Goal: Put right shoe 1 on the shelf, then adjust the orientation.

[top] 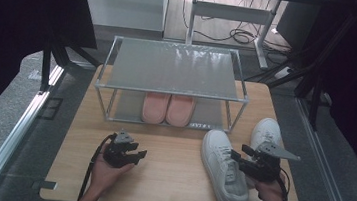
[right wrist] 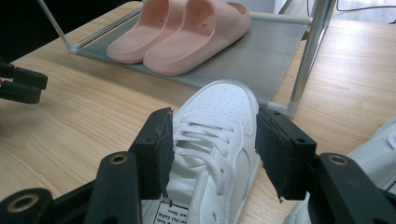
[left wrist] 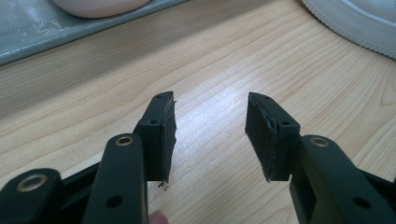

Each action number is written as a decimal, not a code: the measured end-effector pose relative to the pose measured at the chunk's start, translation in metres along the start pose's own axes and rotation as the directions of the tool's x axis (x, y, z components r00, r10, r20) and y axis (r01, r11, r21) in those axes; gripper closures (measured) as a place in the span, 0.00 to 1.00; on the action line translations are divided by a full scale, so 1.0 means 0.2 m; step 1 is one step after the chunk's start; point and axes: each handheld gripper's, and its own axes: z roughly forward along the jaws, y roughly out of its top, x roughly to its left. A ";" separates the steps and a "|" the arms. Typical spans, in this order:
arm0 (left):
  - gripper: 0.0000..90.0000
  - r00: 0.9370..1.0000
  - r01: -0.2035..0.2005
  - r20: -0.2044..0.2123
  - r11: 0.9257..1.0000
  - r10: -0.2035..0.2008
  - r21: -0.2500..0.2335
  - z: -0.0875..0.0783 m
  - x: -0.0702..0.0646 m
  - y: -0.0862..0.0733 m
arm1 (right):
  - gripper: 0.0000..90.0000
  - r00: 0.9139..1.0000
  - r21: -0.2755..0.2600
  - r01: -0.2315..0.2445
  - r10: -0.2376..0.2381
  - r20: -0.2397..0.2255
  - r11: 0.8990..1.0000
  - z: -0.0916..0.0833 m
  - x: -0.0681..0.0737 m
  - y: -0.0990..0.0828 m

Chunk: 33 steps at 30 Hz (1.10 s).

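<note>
On the wooden table (top: 169, 170), a white sneaker (top: 223, 169) is straddled by the right gripper (right wrist: 212, 154), whose jaws are spread without pressing it. Beside it, the left gripper (left wrist: 210, 135) is held spread over bare wood, nothing between its jaws.

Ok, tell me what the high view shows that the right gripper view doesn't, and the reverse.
High view alone: the rack's top shelf, the person's hands, the floor and cables behind the table. Right gripper view alone: the right gripper up close, its open jaws either side of the white sneaker, pads apparently not pressing it, and a printed label inside the shoe. Both: pink slippers on the rack's bottom shelf, the wooden table, the left gripper, the second sneaker.
</note>
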 end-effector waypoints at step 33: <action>0.58 1.000 -0.007 0.018 0.998 0.008 -0.066 -0.10 0.01 0.04 | 1.00 0.995 0.176 0.044 -0.059 0.077 0.983 0.08 0.01 0.13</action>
